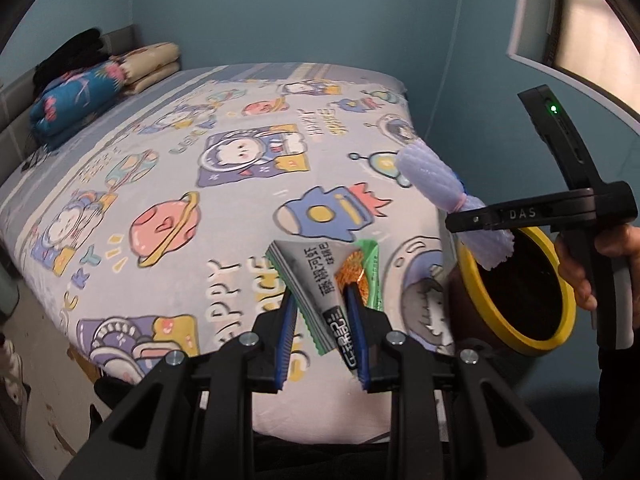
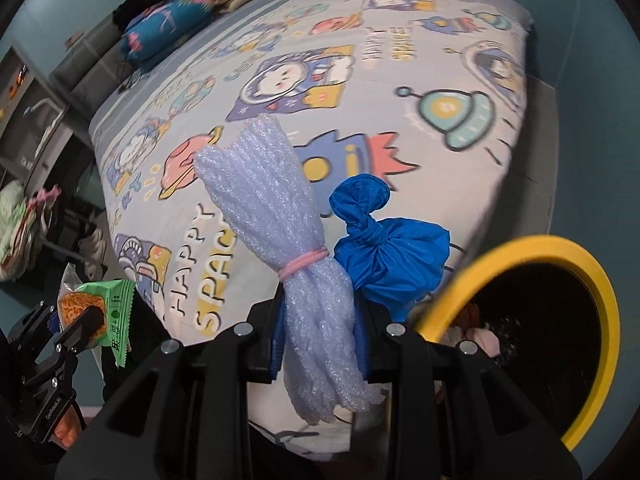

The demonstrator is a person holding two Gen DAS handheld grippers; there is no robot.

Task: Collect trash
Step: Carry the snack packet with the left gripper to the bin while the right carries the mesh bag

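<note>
My left gripper [image 1: 322, 320] is shut on a silver snack wrapper [image 1: 316, 276] and a green and orange one [image 1: 366, 272], held above the bed's near edge. In the right wrist view the same gripper [image 2: 86, 320] shows at lower left with the green wrapper [image 2: 114, 308]. My right gripper [image 2: 320, 320] is shut on a white foam net bundle [image 2: 272, 200] tied with a pink band. A knotted blue plastic bag [image 2: 388, 252] is pinched beside it. The foam bundle [image 1: 432, 180] hangs just above a yellow-rimmed bin [image 1: 468, 276], which stands at the right [image 2: 600, 292] with some trash inside.
A bed [image 1: 200, 208] with a cartoon space sheet fills both views. Folded blankets [image 1: 76, 100] lie at its head. Bare floor [image 1: 36, 400] runs along its left side, with shelves and clutter [image 2: 24, 208] beyond. A blue wall and a window [image 1: 592, 28] stand behind.
</note>
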